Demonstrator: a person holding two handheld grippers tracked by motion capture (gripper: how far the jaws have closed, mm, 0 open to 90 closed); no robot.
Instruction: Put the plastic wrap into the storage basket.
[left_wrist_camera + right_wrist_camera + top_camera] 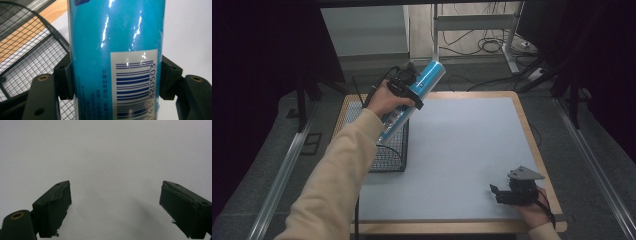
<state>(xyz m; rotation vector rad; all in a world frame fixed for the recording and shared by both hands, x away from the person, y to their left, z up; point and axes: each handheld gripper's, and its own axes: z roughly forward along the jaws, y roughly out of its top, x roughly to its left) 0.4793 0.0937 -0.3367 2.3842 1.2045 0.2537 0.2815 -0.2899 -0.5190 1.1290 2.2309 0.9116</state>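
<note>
The left hand-held gripper (pixel 408 89) is clamped on a blue cylinder (pixel 428 79), held tilted above the wire basket (pixel 390 155); judging by that, lifting is done and placing remains. Well right of the basket, the right hand-held gripper (pixel 502 193) rests spread and empty on the tabletop (pixel 462 145).

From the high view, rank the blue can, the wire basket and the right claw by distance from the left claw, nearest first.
1. The blue can: clamped between the jaws of the left claw, raised above the table's far left corner.
2. The wire basket: just below and beside it, at the table's left edge.
3. The right claw: across the mat at the near right corner, jaws apart.
</note>
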